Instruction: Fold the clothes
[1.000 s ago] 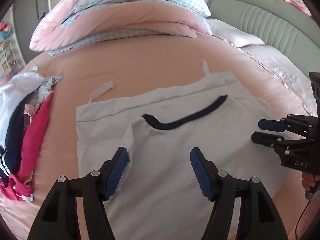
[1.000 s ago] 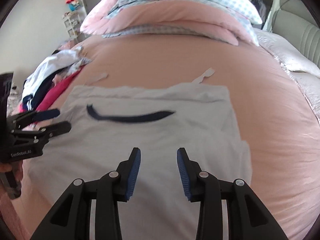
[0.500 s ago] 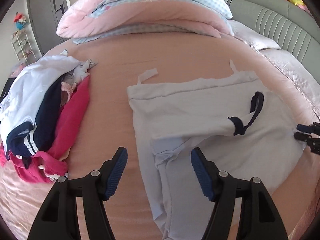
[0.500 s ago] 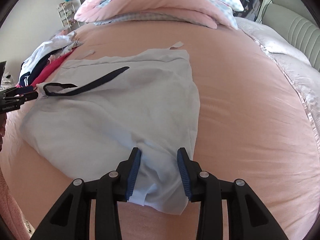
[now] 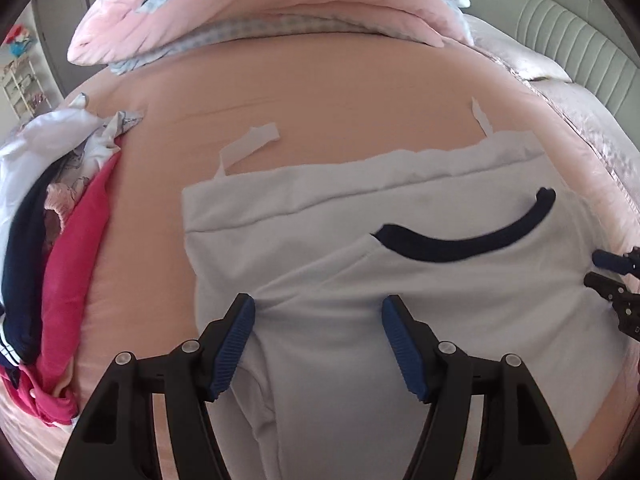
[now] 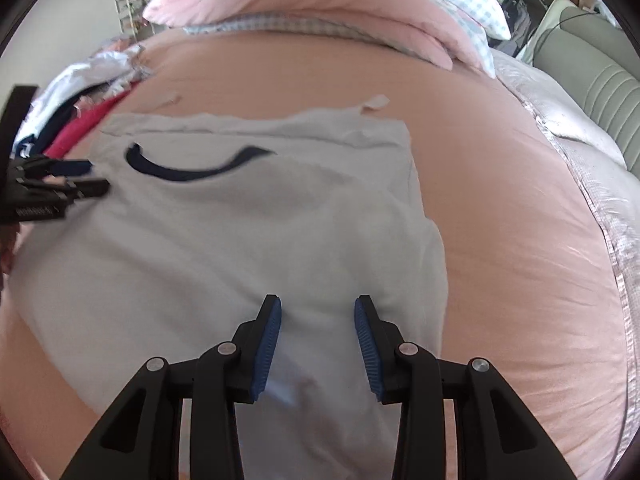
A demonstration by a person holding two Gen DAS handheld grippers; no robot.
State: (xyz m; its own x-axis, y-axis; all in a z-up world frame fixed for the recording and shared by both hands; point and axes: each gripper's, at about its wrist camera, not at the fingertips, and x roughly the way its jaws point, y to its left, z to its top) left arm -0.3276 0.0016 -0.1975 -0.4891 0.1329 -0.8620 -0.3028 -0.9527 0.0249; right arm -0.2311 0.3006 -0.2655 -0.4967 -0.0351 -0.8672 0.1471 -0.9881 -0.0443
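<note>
A white garment point(image 5: 352, 240) with a navy collar band point(image 5: 460, 246) lies partly folded on the pink bed; it also shows in the right wrist view point(image 6: 240, 220) with its navy band point(image 6: 188, 170). Two white straps point(image 5: 250, 142) stick out at its far edge. My left gripper point(image 5: 318, 342) is open and empty over the garment's near left part. My right gripper point(image 6: 318, 344) is open and empty over its near right part. Each gripper shows at the edge of the other view, the right one point(image 5: 612, 280) and the left one point(image 6: 64, 186).
A heap of clothes, pink, navy and white point(image 5: 52, 240), lies at the left of the bed. A rolled pink and checked duvet point(image 5: 260, 12) lies at the far side. A grey headboard point(image 5: 560, 28) and a pale quilt point(image 6: 580, 140) are at the right.
Both grippers have swung back over the garment. The navy band, pulled toward the right edge half a second ago, now lies flat across the garment's middle again.
</note>
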